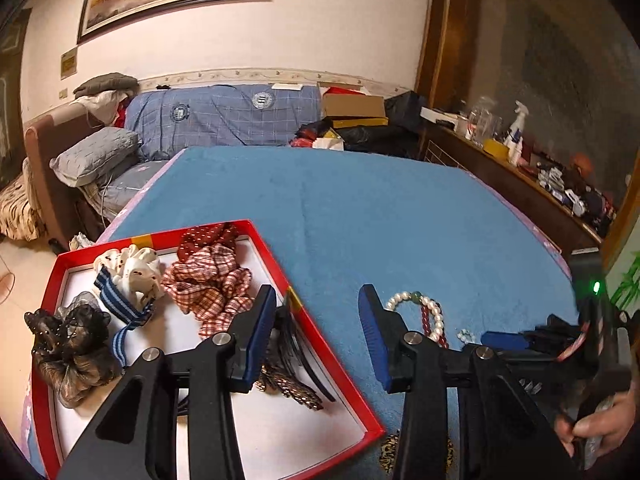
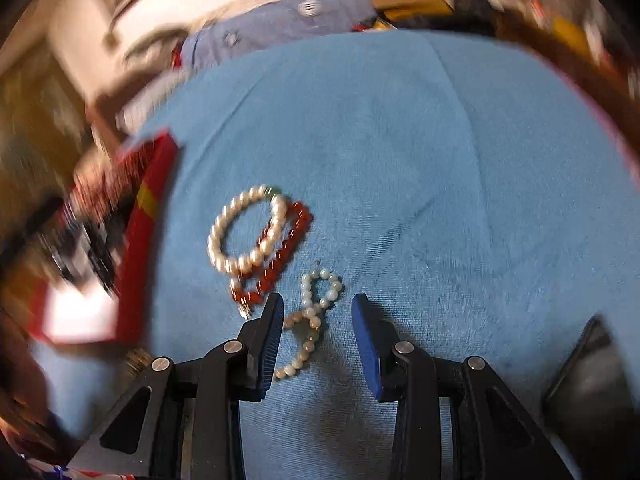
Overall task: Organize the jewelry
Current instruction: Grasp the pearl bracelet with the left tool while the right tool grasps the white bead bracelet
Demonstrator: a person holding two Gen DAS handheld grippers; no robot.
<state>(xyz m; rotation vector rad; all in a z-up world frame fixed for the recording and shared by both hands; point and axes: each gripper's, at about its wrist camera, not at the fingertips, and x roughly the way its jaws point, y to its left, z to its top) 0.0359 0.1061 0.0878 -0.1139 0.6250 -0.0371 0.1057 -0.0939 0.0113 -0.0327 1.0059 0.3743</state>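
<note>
A tabletop (image 1: 360,208) covered with a blue cloth is seen in both wrist views. On its left part a red box (image 1: 328,354) with a white inside is set, and in it several fabric scrunchies are kept: a red checked one (image 1: 208,284), a cream one (image 1: 132,266), a blue striped one (image 1: 120,308) and a dark gauzy one (image 1: 72,344), with dark hair clips (image 1: 292,364) near the box's right wall. The left gripper (image 1: 318,328) is held over that wall with its jaws spread, and nothing is gripped between them. To the right of the box, on the cloth, a pearl bracelet (image 2: 244,232) is laid partly over a red bead bracelet (image 2: 280,256), the two touching. Just beside them a smaller pale bead strand (image 2: 312,312) lies in a twisted loop. The right gripper (image 2: 316,336) is lowered around this strand with its jaws spread; the strand is found between the blue pads (image 2: 366,344), but it is not pressed by them. The right wrist view is blurred towards its edges.
</note>
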